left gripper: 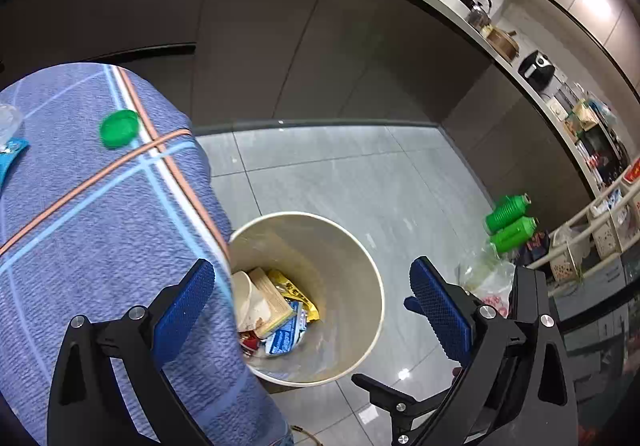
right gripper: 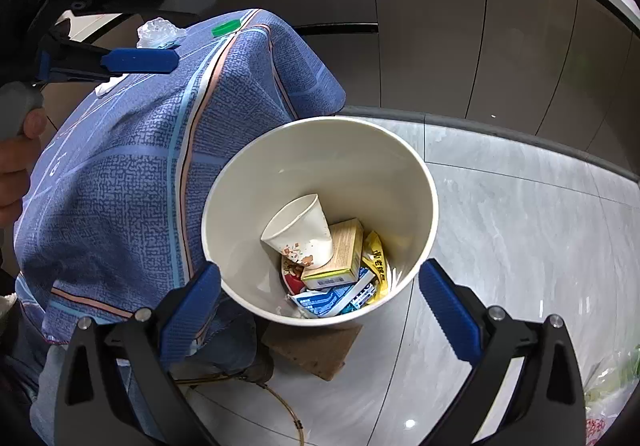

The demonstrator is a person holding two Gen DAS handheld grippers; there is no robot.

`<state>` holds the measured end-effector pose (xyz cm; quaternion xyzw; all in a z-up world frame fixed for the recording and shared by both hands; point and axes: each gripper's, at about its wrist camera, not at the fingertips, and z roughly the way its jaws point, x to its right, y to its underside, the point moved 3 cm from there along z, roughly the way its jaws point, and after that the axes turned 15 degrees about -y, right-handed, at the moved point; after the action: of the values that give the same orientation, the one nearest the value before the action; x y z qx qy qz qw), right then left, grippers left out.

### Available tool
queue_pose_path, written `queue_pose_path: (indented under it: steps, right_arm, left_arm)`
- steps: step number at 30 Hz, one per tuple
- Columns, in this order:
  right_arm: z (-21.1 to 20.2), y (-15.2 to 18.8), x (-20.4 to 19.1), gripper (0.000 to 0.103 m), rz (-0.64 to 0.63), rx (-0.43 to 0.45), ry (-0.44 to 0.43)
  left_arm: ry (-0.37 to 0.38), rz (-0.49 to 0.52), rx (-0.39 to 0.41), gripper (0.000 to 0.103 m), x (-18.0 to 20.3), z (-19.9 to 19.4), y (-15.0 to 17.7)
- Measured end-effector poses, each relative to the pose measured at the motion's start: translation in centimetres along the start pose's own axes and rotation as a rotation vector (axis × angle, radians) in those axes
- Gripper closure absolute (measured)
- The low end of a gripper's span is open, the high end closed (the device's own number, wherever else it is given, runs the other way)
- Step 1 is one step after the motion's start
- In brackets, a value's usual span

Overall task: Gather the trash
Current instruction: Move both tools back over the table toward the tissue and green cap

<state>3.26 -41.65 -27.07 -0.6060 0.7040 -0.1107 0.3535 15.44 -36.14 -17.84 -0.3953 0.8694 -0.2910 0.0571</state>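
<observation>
Blue-padded fingers fill the bottom of both views: the right hand-held gripper (right gripper: 320, 310) hangs tilted down over the white bin (right gripper: 416, 166), its jaws spread wide with nothing between them, and the left hand-held gripper (left gripper: 312, 306) is just as wide open and just as empty, angled down across the edge of the worktop (left gripper: 100, 226) with its blue checked cloth. Inside the bin lie a paper cup (right gripper: 302, 232), a small yellowish box (right gripper: 340, 254) and some crumpled wrappers (right gripper: 332, 298), so part of the trash is already where it belongs. On the cloth I can see more to collect: a green bottle cap (left gripper: 119, 128) well back from the edge, and a crumpled clear plastic piece (right gripper: 158, 31) beside it, nearer the person's side. Judging from that, the job in hand is going back for those. To do it well, the left gripper should swing up over the cloth, come down with one pad either side of the cap, and close gently, since a flat cap slides away under a skewed pinch. The crumpled plastic wants a deeper bite so it does not spring out. A person's hand (right gripper: 16, 166) grips the left tool's handle at the edge of the right view, wrist bent so the fingers point steeply downward.
</observation>
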Motion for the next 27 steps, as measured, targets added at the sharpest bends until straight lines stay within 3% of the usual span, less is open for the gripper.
queue_pose_path:
  steps: [20, 27]
  right_arm:
    - [-1.8, -2.7, -4.3, 0.003, -0.049, 0.036, 0.003]
    - [-2.0, -4.5, -6.8, 0.003, -0.107, 0.052, -0.009]
  left_arm:
    - [-0.115, -0.04, 0.07, 0.009, -3.6, -6.4, 0.6]
    - [-0.159, -0.077, 0.095, 0.009, -6.8, -9.0, 1.5]
